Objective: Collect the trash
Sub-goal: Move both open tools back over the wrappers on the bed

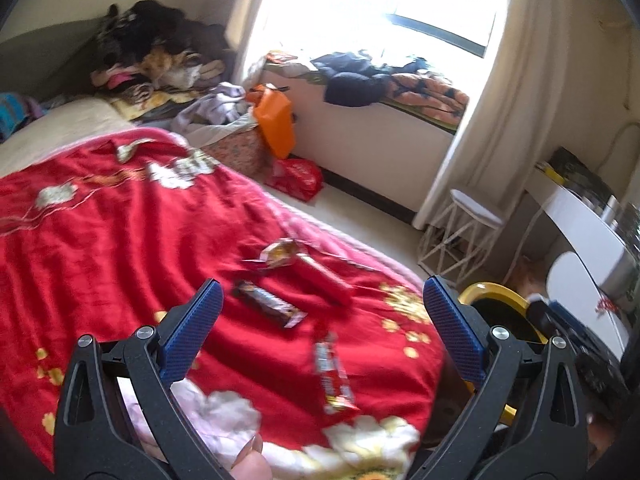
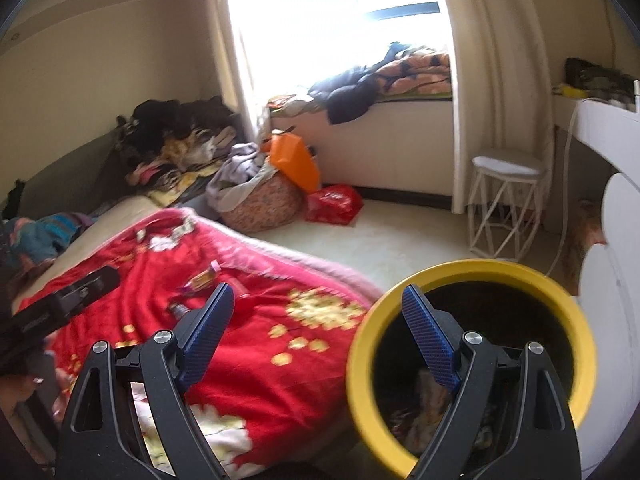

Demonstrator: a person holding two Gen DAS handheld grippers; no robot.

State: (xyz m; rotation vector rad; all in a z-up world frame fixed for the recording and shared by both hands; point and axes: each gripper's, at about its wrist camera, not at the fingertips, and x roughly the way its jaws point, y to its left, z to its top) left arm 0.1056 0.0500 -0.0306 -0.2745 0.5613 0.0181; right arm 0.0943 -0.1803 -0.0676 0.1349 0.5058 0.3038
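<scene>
3 wrappers lie on the red blanket: a dark wrapper, a gold wrapper and a red wrapper. Both the left gripper and right gripper gape wide, empty. The wrappers look light, thin, crinkly and slippery; pinch one mid-length. The yellow-rimmed bin stands beside the bed.

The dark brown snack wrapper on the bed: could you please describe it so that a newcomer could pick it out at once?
Start at the red floral blanket covering the bed. Three other wrappers lie near its right edge: a crumpled gold one, a plain red stick and a red bar wrapper. The dark brown wrapper lies flat among them, the only dark one, just ahead of the open left gripper.
</scene>
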